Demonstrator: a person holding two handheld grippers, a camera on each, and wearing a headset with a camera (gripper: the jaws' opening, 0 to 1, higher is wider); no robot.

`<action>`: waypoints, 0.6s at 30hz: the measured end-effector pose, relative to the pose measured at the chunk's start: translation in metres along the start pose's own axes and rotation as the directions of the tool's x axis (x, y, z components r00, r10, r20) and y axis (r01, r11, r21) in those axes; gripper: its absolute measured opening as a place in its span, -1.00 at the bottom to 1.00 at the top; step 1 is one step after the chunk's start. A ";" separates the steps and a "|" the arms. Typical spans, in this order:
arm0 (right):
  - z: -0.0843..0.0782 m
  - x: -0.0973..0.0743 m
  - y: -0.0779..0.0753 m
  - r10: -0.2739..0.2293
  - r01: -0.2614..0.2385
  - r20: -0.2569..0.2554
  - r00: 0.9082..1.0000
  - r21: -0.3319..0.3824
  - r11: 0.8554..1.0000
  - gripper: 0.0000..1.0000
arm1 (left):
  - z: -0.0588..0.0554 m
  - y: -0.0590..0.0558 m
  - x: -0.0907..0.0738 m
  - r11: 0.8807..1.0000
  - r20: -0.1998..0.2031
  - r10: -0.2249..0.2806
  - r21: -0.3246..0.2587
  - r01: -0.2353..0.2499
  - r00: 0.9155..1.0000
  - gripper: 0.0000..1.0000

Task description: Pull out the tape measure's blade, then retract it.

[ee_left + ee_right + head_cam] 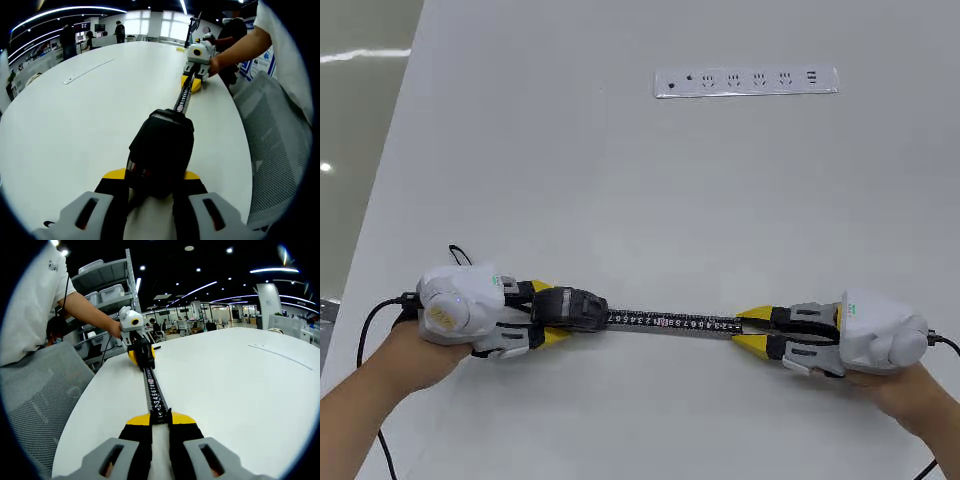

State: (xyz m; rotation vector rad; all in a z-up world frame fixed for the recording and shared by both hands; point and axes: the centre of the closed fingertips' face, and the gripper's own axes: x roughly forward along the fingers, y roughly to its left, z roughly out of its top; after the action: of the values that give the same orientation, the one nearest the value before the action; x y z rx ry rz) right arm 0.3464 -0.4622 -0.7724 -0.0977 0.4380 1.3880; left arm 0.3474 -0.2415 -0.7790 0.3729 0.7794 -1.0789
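Finds left hand-held gripper [552,311] clamped around boxy black plastic tape measure case [575,308], on or just over white desk [620,180]; cannot tell which. Finds narrow black numbered metal blade [670,322] extended rightward, tip pinched in nearly closed right hand-held gripper [752,329]. Judges main risk: thin tip slipping from pinch, whipping back into case. Puts long axis left-to-right along near desk edge, tip pointing right.

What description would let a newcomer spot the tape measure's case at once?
On the white table, near its front edge, the left tongs and right tongs face each other. A thin numbered blade runs between them; the case is the chunky black block clamped in the left one.
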 end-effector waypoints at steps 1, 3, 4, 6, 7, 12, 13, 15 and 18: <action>0.000 -0.002 0.000 -0.001 0.001 0.000 1.000 0.001 1.000 -0.81 | 0.000 0.000 0.000 1.000 -0.001 0.000 0.001 0.000 1.000 -0.41; -0.001 -0.004 -0.001 -0.003 0.003 -0.001 1.000 0.005 1.000 -0.81 | -0.001 0.001 0.000 1.000 -0.001 0.000 0.000 0.000 1.000 -0.41; -0.002 -0.005 -0.001 -0.003 0.003 0.000 1.000 0.005 1.000 -0.81 | -0.001 0.001 0.000 1.000 -0.001 0.000 0.000 0.000 1.000 -0.41; -0.002 -0.007 -0.001 -0.005 0.005 -0.001 1.000 0.006 1.000 -0.81 | -0.002 0.001 0.000 1.000 0.000 -0.001 0.000 0.001 1.000 -0.41; -0.003 -0.007 -0.001 -0.006 0.006 0.000 1.000 0.008 1.000 -0.81 | -0.002 0.001 0.001 1.000 0.000 -0.001 0.000 0.001 1.000 -0.41; -0.004 -0.010 -0.002 -0.011 0.011 0.000 1.000 0.010 1.000 -0.81 | -0.002 0.001 0.000 1.000 -0.002 -0.001 0.001 0.001 1.000 -0.41; -0.004 -0.011 -0.002 -0.011 0.011 0.000 1.000 0.012 1.000 -0.81 | -0.002 0.001 0.001 1.000 -0.003 -0.001 0.002 0.001 1.000 -0.41; -0.005 -0.013 -0.003 -0.013 0.013 -0.001 1.000 0.014 1.000 -0.81 | -0.002 0.001 0.001 1.000 -0.003 -0.002 0.002 0.002 1.000 -0.41; -0.007 -0.017 -0.003 -0.018 0.018 -0.003 1.000 0.015 1.000 -0.81 | -0.002 0.001 0.001 1.000 -0.005 -0.001 0.003 0.001 1.000 -0.41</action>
State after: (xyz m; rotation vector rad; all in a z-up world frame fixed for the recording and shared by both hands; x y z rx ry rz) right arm 0.3460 -0.4810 -0.7738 -0.0912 0.4487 1.3667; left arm 0.3478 -0.2403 -0.7807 0.3775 0.7824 -1.0810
